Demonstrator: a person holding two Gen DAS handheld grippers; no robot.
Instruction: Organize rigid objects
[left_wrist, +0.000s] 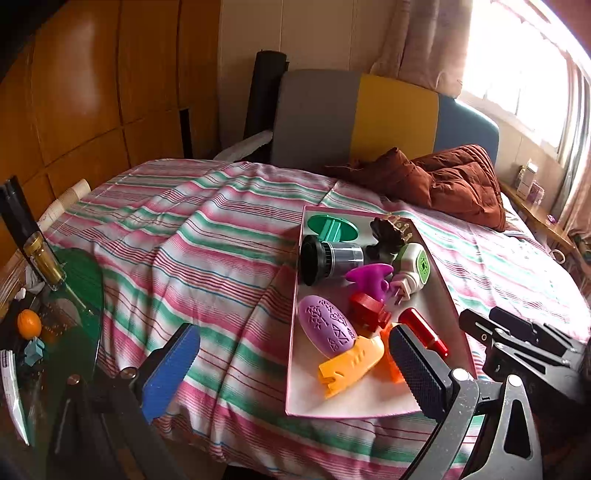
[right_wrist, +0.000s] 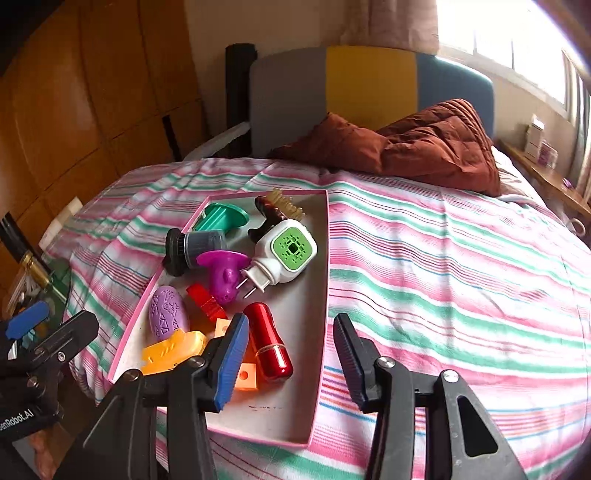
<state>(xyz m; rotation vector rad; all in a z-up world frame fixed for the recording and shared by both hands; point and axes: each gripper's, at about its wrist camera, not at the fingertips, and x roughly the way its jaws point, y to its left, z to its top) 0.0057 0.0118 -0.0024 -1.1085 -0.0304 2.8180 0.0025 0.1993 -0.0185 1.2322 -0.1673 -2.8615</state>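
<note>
A bedsheet (right_wrist: 443, 258) striped in pink, green and white was seen across both views. A shallow box (right_wrist: 295, 406) was edged in pink, its floor pale grey. Inside it, colours were crowded: a glossy red cylinder (right_wrist: 267, 341), a lilac oval (right_wrist: 168, 312) embossed with small motifs, a white plug (right_wrist: 284, 254) with a green perforated face, a magenta piece (right_wrist: 221, 269) — and a yellow-orange piece (right_wrist: 173, 350). At upper centre, a headboard (right_wrist: 369, 85) was panelled grey, yellow and blue; a rust-brown quilt (right_wrist: 424, 147) was quilted in rows.
</note>
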